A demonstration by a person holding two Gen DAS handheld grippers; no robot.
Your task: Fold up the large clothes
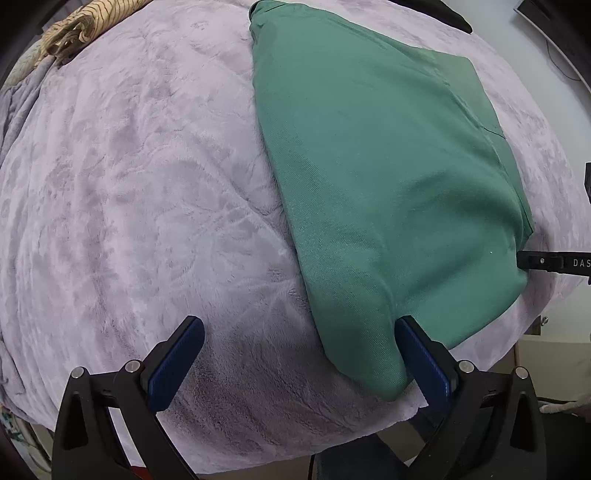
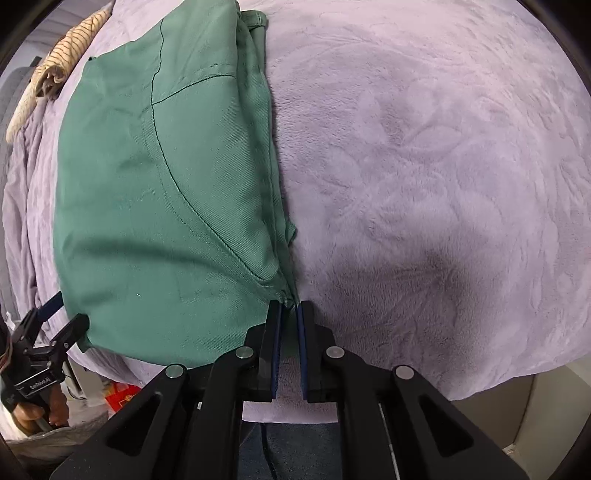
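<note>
A green garment (image 1: 388, 184) lies folded lengthwise on a lilac plush blanket (image 1: 147, 184). My left gripper (image 1: 299, 328) is open over the garment's near left corner, its right finger (image 1: 424, 362) touching the cloth. In the right wrist view the garment (image 2: 166, 203) fills the left half. My right gripper (image 2: 290, 310) is nearly closed on the garment's near right corner, with cloth pinched between the pads. The right gripper also shows at the right edge of the left wrist view (image 1: 554, 262), and the left gripper at the lower left of the right wrist view (image 2: 70, 325).
A striped tan cloth (image 1: 77, 26) lies bunched at the far left of the blanket; it also shows in the right wrist view (image 2: 59, 62). The blanket (image 2: 443, 184) spreads wide to the right. Its near edge drops off just behind the grippers.
</note>
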